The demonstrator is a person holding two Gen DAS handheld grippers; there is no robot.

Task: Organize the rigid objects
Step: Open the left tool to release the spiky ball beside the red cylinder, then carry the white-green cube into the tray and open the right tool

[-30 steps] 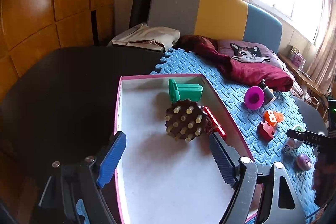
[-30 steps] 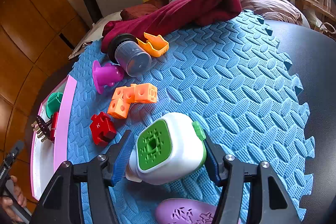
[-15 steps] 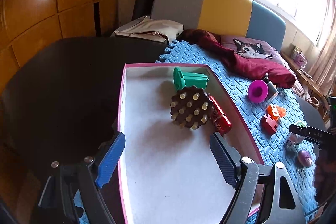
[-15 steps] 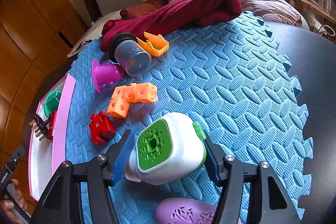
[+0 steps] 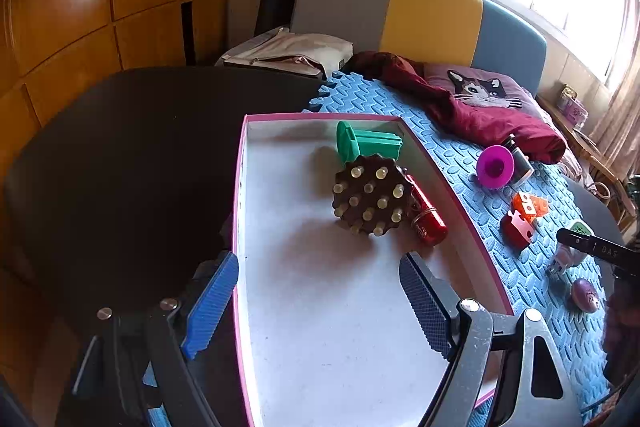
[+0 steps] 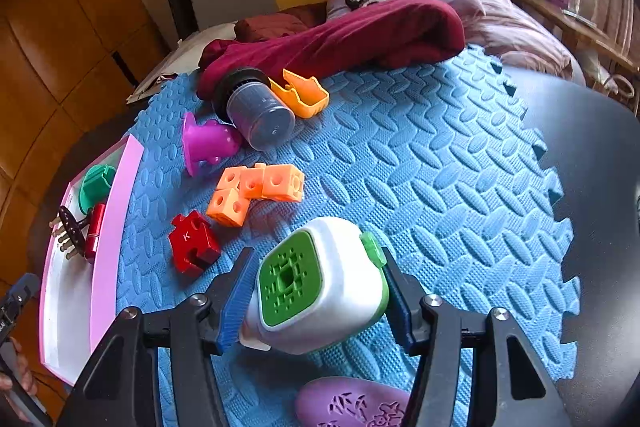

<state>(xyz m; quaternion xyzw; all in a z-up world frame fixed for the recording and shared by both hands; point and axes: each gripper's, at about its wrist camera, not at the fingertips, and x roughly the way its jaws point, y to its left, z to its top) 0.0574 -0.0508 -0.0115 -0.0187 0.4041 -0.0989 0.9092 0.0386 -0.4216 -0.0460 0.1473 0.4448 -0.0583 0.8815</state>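
On the blue foam mat, right of the pink-rimmed tray, the right gripper is clamped on a white-and-green toy. Over the tray, the left gripper hangs wide apart, holding nothing. Three things lie inside: one green spool, one brown peg disc, one red cylinder.

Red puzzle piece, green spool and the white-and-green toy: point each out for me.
red puzzle piece [image 6: 194, 247], right wrist view, on its top face.
green spool [image 5: 370, 145], left wrist view, on its ribbed barrel.
white-and-green toy [image 6: 316, 285], right wrist view, on its white body.
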